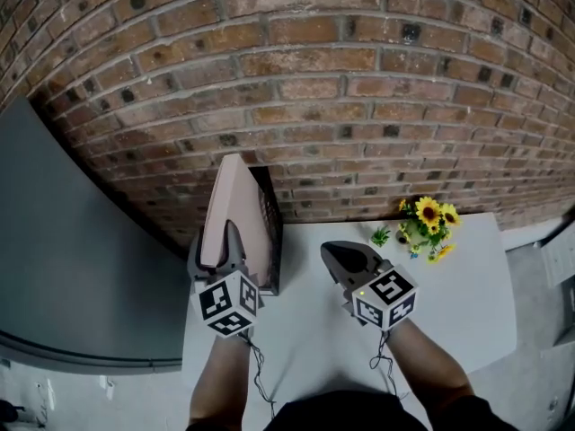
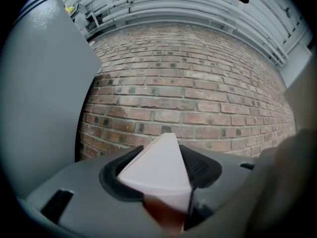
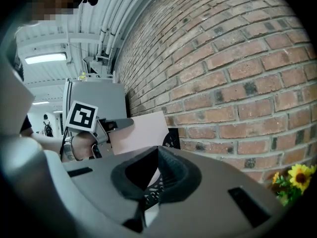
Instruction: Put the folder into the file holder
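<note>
Left of centre in the head view, the left gripper (image 1: pixel 228 245) pinches the pink folder (image 1: pixel 235 196), which stands upright against the black file holder (image 1: pixel 269 241) at the table's (image 1: pixel 458 312) left edge. The right gripper (image 1: pixel 350 259), pressed together and empty, hangs mid-table near the sunflowers (image 1: pixel 428 226).

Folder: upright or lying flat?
Upright: the folder stands on edge, clamped in the left gripper, rising above the file holder.
</note>
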Tool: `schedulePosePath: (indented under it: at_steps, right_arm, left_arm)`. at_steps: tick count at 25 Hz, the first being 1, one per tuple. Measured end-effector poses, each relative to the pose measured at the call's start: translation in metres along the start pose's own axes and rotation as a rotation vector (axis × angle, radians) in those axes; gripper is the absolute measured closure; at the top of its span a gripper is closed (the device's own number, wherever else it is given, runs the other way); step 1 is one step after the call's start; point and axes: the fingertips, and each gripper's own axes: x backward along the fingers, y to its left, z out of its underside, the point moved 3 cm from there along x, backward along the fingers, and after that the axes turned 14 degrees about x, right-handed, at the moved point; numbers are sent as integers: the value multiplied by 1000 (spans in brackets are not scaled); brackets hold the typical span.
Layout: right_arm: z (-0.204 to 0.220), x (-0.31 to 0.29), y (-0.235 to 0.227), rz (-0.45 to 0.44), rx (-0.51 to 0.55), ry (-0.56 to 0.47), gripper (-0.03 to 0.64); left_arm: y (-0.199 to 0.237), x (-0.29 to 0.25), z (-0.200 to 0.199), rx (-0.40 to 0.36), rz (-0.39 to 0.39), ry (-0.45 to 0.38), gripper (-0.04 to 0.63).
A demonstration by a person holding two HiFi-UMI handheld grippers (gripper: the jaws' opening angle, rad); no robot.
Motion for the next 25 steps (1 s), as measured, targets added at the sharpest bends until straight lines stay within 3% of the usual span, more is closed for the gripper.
schedulePosePath:
  at_steps: [12, 25]
  right_arm:
    - [15, 0, 0, -6, -27, 23, 614]
    - [12, 8, -1, -3, -30, 3, 614]
  left_arm:
    - [5, -9, 51, -45, -18, 36, 402]
    - [-3, -11, 51, -99, 35, 44, 388]
